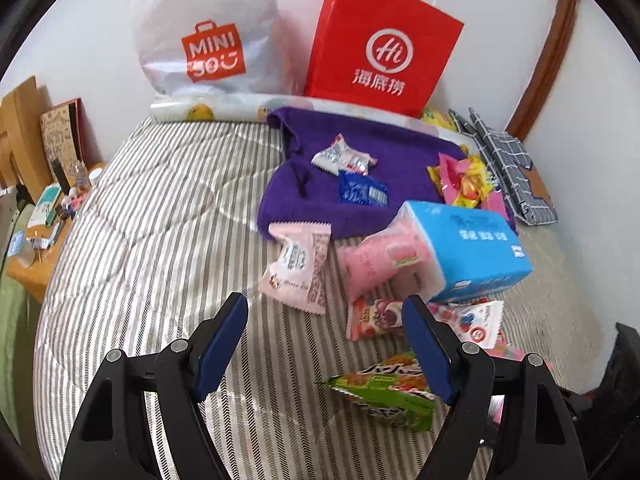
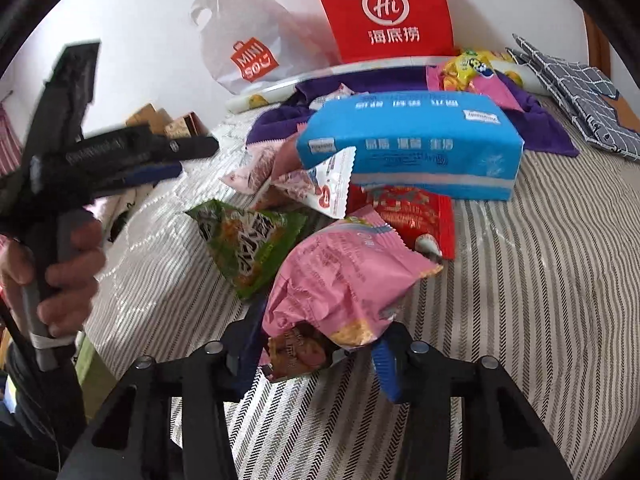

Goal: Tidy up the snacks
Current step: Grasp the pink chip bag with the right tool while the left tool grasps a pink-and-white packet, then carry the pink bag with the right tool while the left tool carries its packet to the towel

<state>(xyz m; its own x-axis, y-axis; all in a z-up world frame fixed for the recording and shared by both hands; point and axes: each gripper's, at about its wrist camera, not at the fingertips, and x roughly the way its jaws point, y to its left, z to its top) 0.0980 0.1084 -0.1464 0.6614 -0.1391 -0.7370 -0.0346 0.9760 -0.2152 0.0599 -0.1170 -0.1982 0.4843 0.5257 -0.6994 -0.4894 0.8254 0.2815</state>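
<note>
- Right gripper [image 2: 320, 350]: jaws clamped on crinkled pink foil snack bag [image 2: 340, 280], over striped bedcover [image 2: 540, 280].
- Left gripper [image 1: 326, 312]: jaws spread, empty, above green foil snack packet [image 1: 384, 396].

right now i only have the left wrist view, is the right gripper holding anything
Observer: Yes. The right gripper is shut on the lower end of a pink snack bag.
Operator: what's right beside that bag
Observer: A green snack bag lies on the striped bedspread, just left of it in the right wrist view. I cannot tell whether they touch.
Operator: anything in the pile i can't see
Observer: A red packet lies in front of the blue tissue pack, partly behind the pink bag.
</note>
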